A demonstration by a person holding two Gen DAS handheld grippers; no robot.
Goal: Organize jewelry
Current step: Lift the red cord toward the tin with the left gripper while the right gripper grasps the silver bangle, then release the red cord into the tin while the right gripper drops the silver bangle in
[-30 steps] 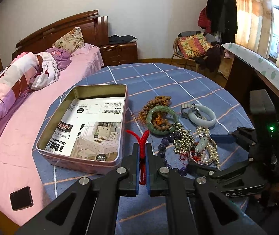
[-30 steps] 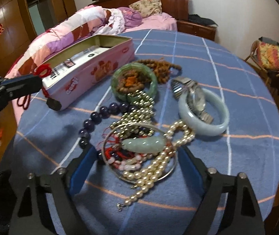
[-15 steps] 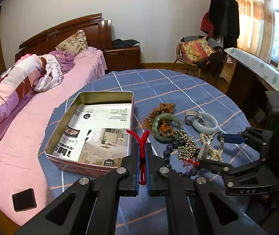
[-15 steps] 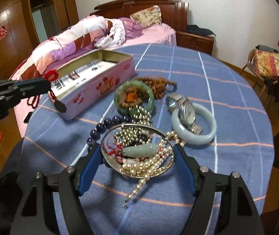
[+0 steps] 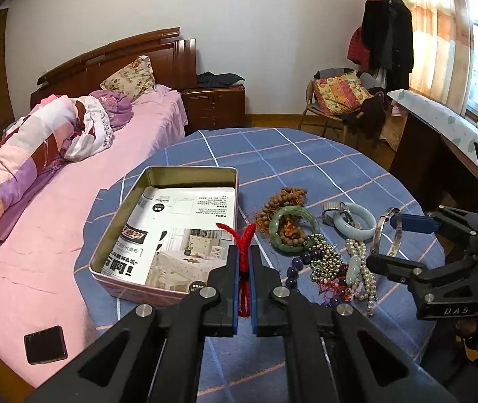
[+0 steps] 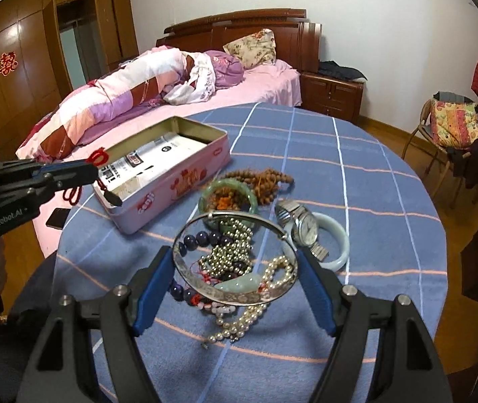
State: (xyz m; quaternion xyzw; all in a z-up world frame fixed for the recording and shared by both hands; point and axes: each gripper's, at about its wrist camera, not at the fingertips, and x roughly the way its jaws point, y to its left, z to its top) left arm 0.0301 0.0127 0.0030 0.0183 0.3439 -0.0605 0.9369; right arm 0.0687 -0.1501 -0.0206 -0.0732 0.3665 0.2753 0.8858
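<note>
My left gripper (image 5: 245, 252) is shut on a red cord (image 5: 244, 235), which hangs at the near edge of the open pink tin (image 5: 185, 173). In the right wrist view the left gripper (image 6: 91, 169) holds the red cord (image 6: 99, 158) over the tin's (image 6: 172, 198) left end. My right gripper (image 6: 235, 262) grips a silver bangle (image 6: 239, 297) between its blue pads, lifted above the jewelry pile. Under it lie purple beads (image 6: 202, 236), metallic beads (image 6: 232, 248), a pearl strand (image 6: 239, 325) and a jade pendant (image 6: 239, 283).
A green jade bangle (image 6: 205, 198), brown wooden beads (image 6: 266, 181), a watch (image 6: 302, 226) and a pale bangle (image 6: 338, 238) lie on the round table's blue checked cloth (image 6: 356, 174). A pink bed (image 5: 54, 235) with a dark phone (image 5: 45, 344) adjoins the table's left.
The right gripper's pads have closed in on the silver bangle and raised it off the pile. The left gripper has stayed shut on the red cord by the tin.
</note>
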